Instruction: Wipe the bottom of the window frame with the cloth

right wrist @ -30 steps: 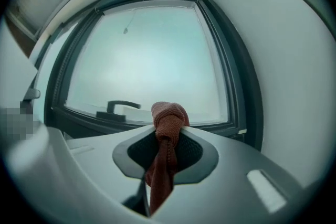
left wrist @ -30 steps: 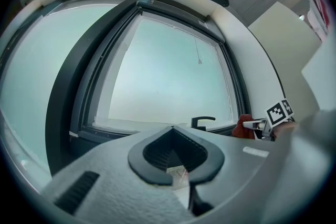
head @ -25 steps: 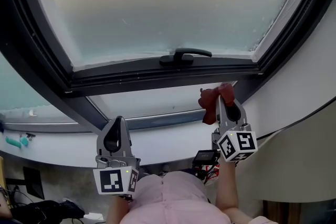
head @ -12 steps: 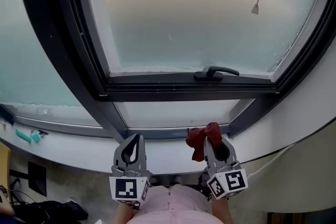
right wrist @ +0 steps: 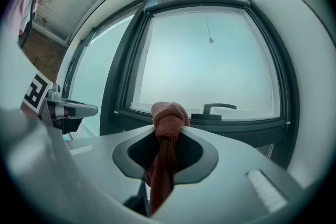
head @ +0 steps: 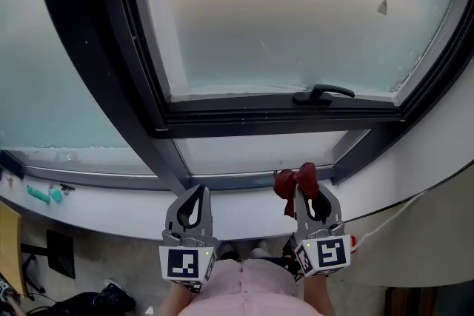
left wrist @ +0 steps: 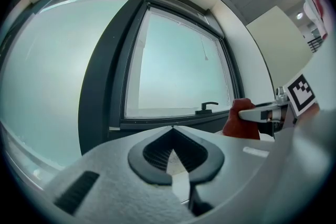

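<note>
Red cloth [head: 295,182] clamped in right gripper [head: 308,190] jaws, left gripper [head: 196,190] clenched empty; dragging along frame [head: 244,122] might tug it loose.

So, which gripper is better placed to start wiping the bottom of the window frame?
Right. The right gripper holds the red cloth; the left gripper is shut on nothing.

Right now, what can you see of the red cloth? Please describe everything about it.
The cloth is dark red and looks like soft knitted or terry fabric. It is bunched into a knot-like lump that sticks out past the tips of the right gripper, whose jaws are shut on it. A loose tail hangs down between them. It is held up in front of the lower window frame. As far as the views show, only the gripper touches it.
</note>
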